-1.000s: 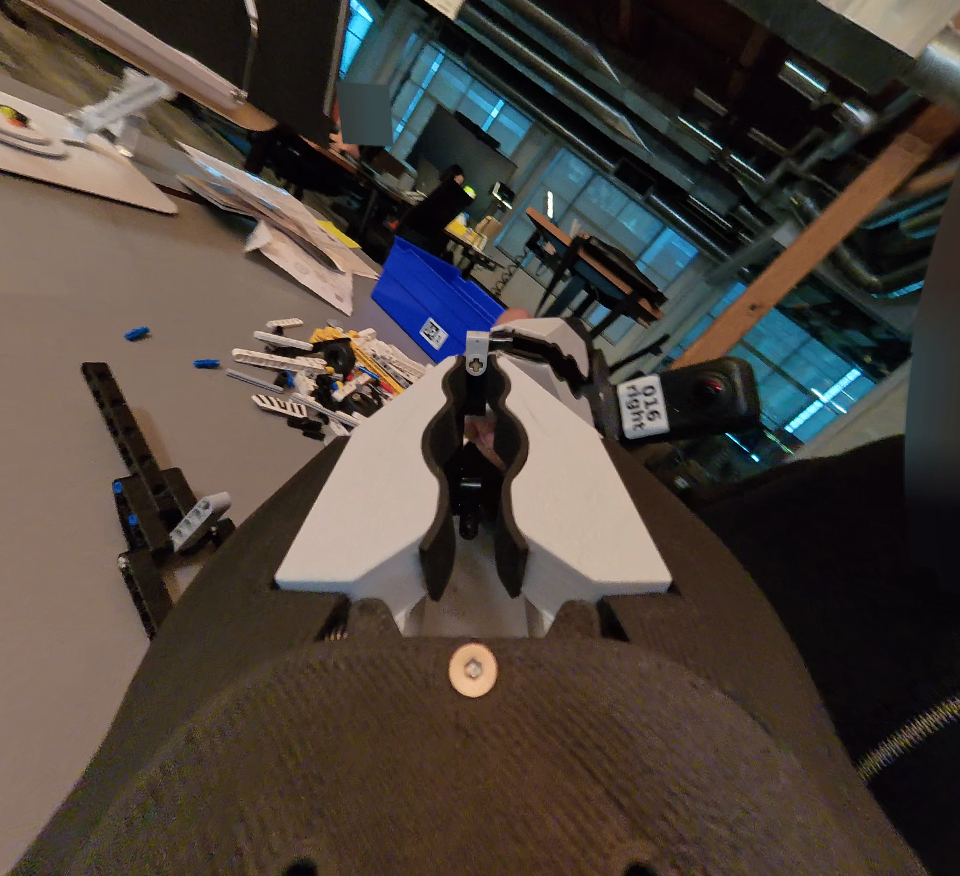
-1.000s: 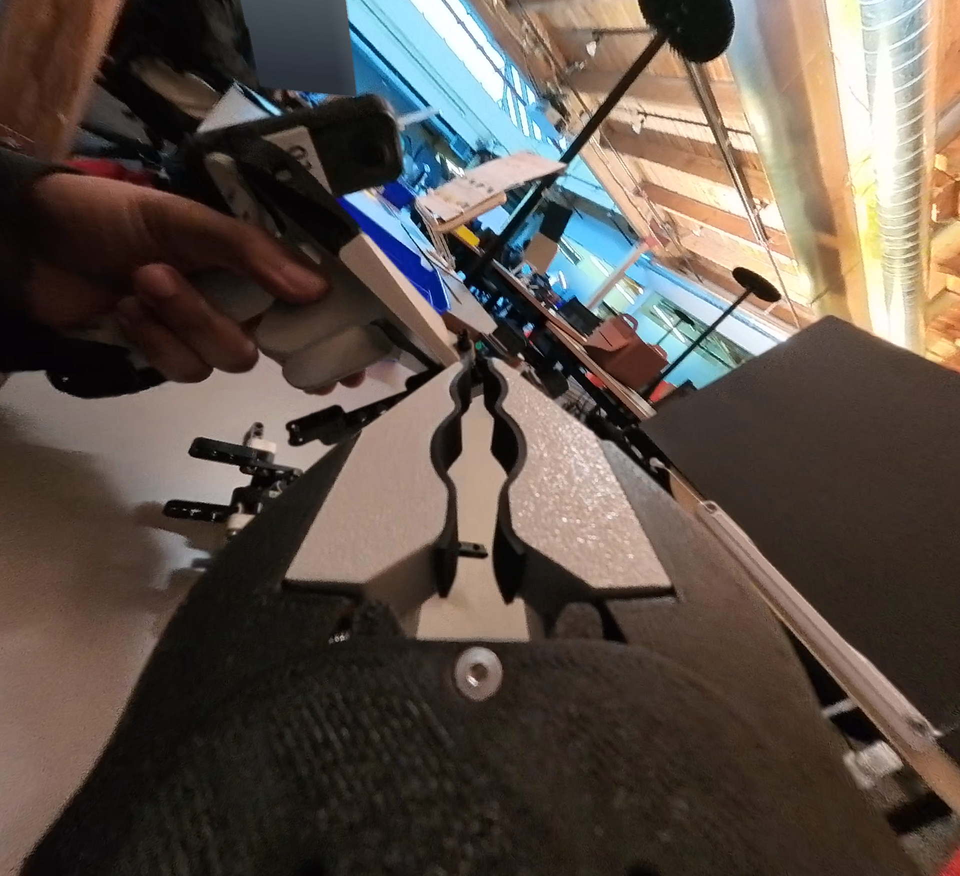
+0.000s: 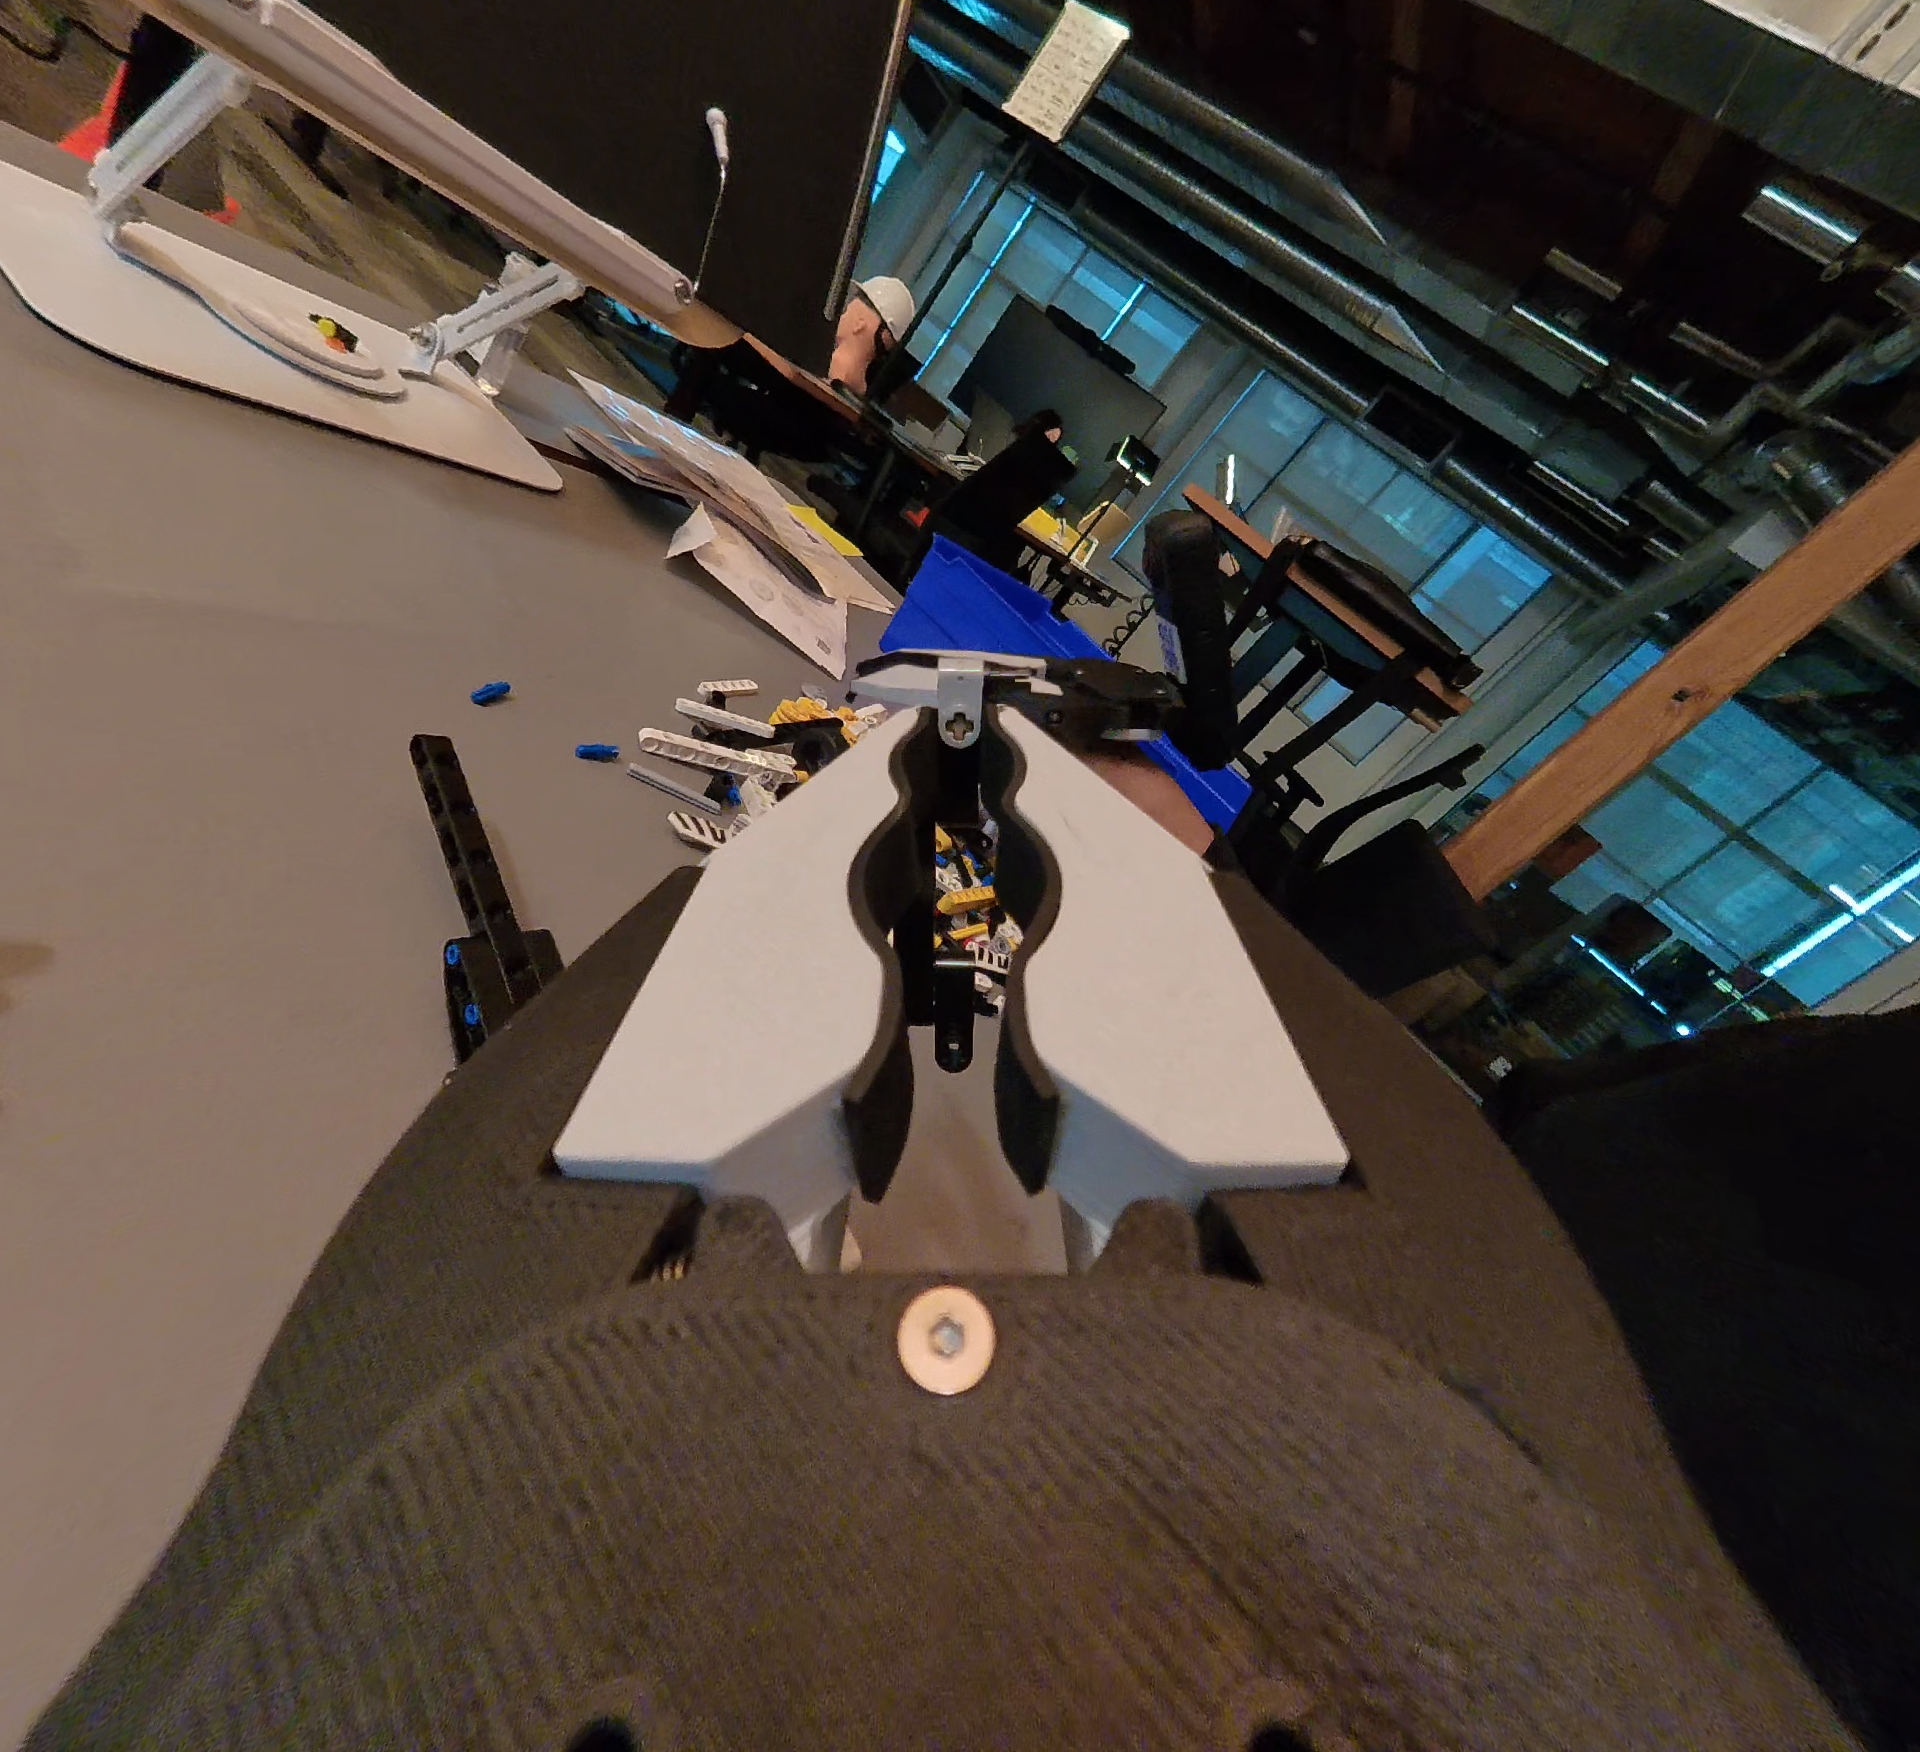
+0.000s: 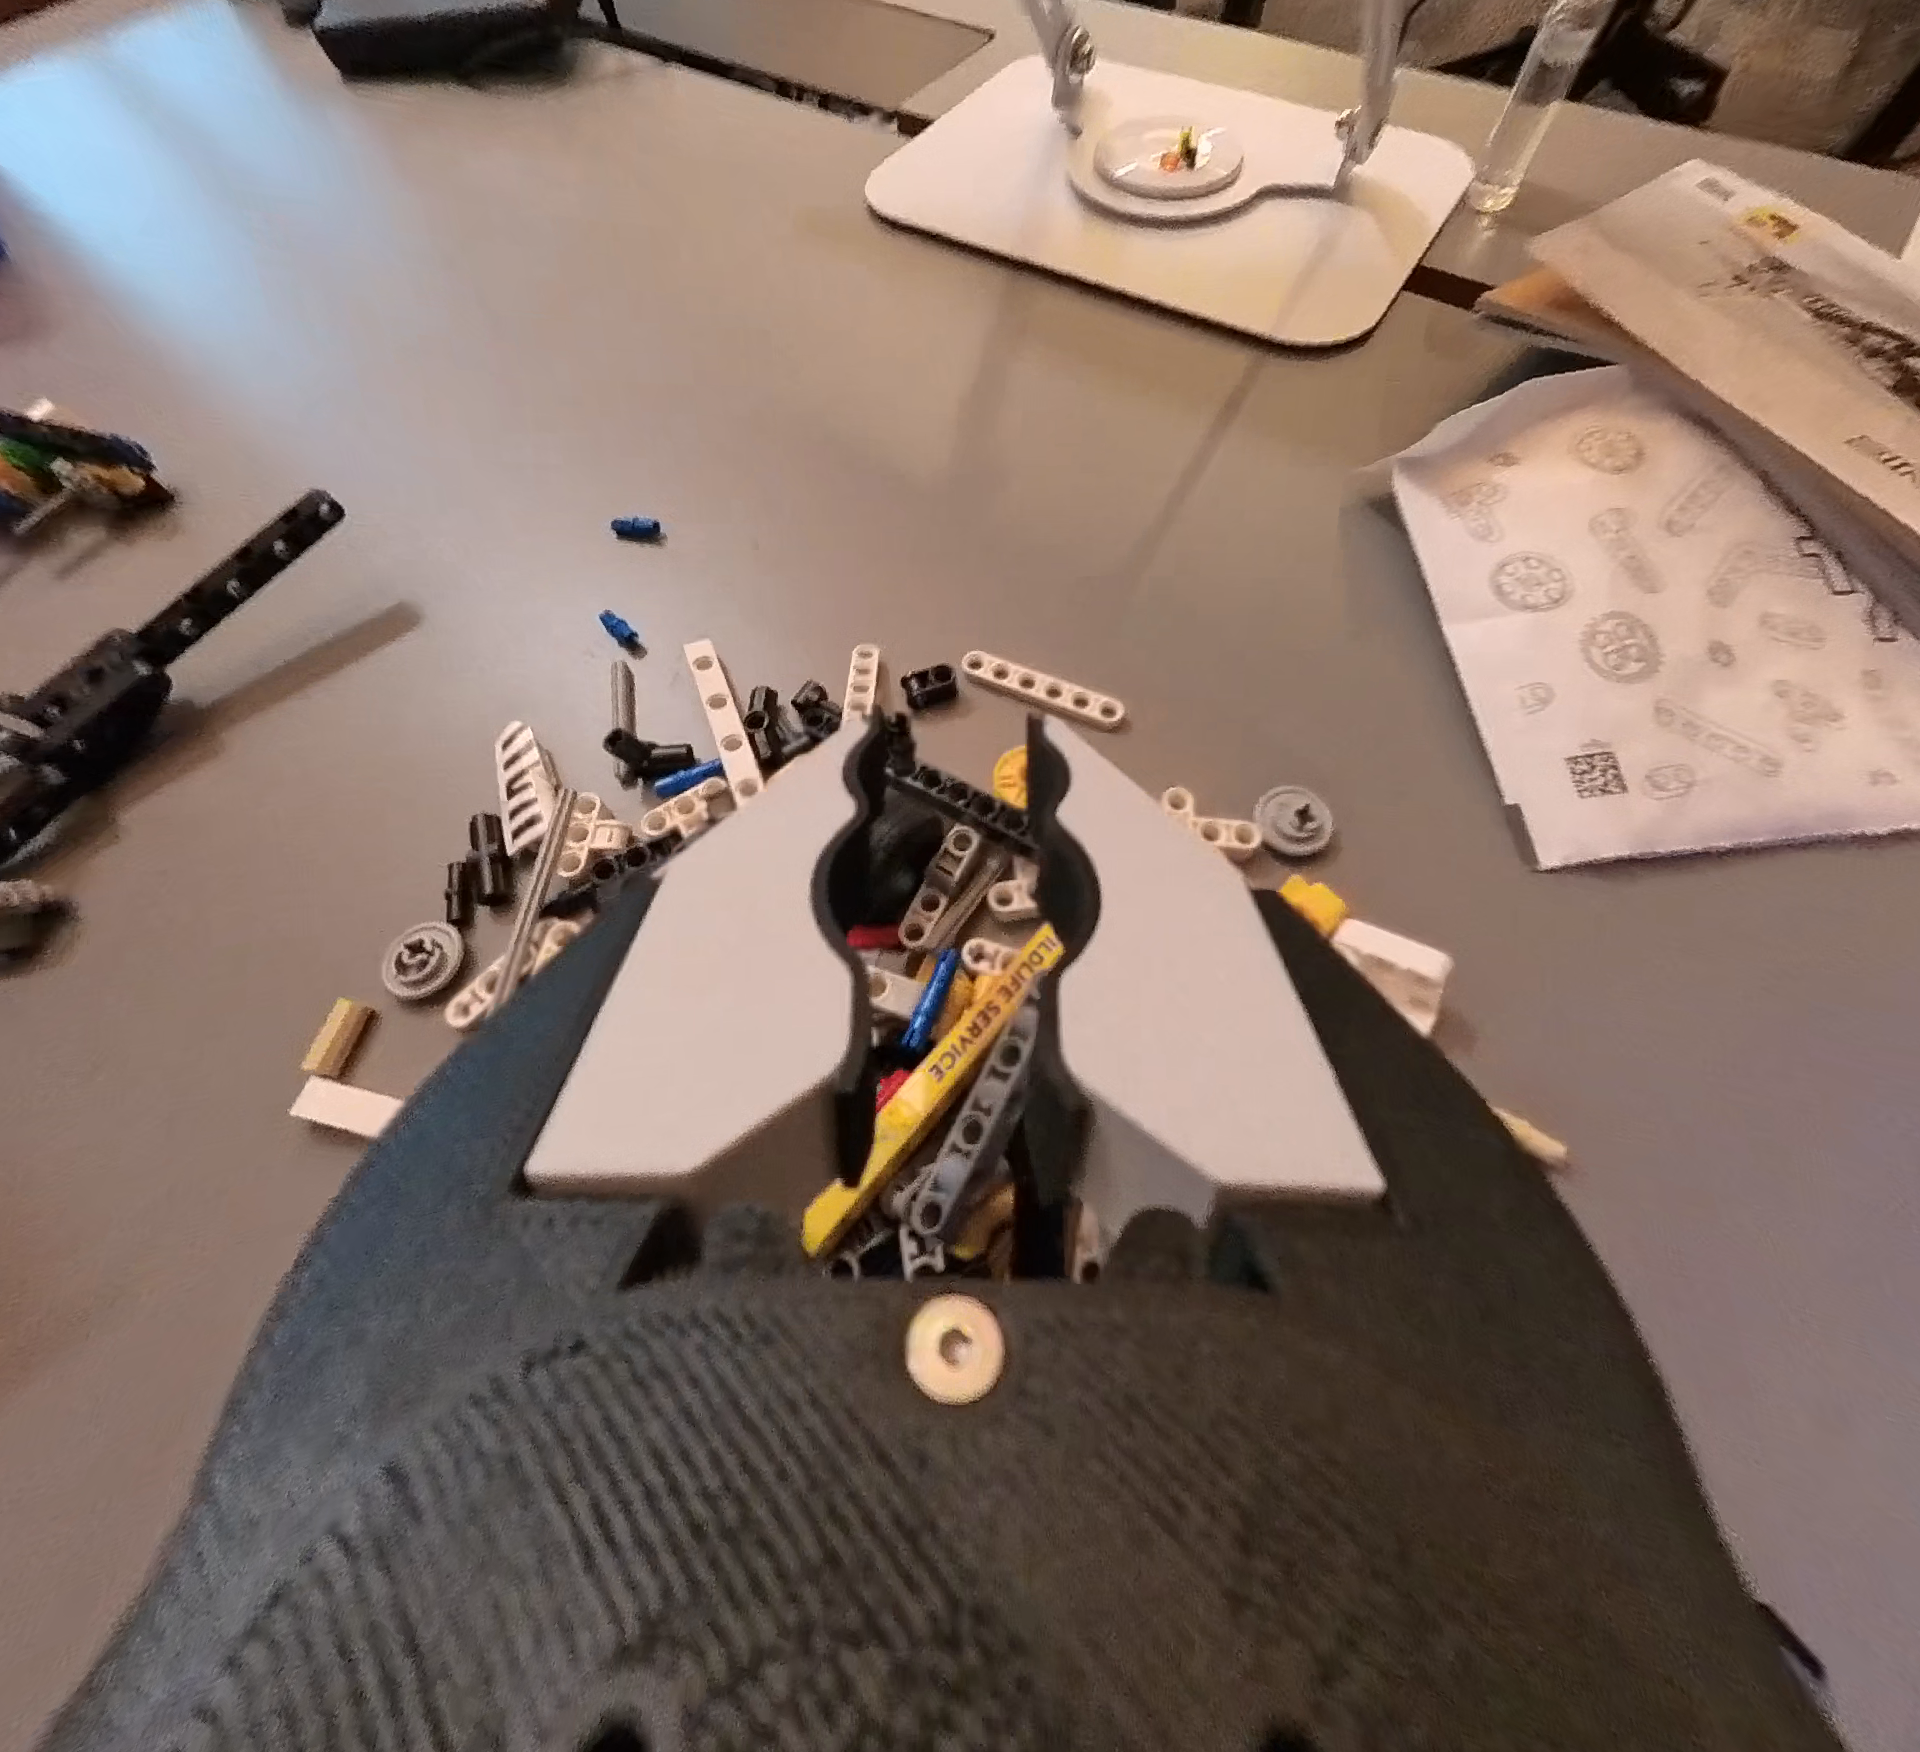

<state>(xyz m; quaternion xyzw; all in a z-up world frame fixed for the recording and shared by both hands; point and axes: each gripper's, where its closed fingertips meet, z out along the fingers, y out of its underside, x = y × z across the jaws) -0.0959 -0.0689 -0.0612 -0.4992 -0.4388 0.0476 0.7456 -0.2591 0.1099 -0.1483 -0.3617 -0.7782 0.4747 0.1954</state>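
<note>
My left gripper (image 3: 961, 736) is shut on a small built assembly (image 3: 961, 700). A thin black beam (image 3: 940, 881) runs down between the pads. A light grey connector sits at the tips, with a grey panel to its left and black parts (image 3: 1101, 694) to its right. I hold it above the grey table (image 3: 260, 663). My right gripper (image 4: 961, 746) is open and hovers just over a pile of loose building pieces (image 4: 935, 881): black, white, grey and yellow beams and pins. A black beam (image 4: 961, 803) and a small black pin lie in the pile between the fingertips, not pressed by the pads.
A long black beam assembly (image 4: 156, 642) lies at the left and also shows in the left wrist view (image 3: 468, 871). Blue pins (image 4: 636, 526) lie loose. A white stand base (image 4: 1174, 237) is at the back, printed sheets (image 4: 1662, 642) at the right, and a blue bin (image 3: 997, 611) behind the pile. The gap from one gripper's tips to the other's is roughly 25 cm.
My right gripper has left the left gripper's assembly, swung down over the pile and opened. My left gripper stays shut on the assembly.
</note>
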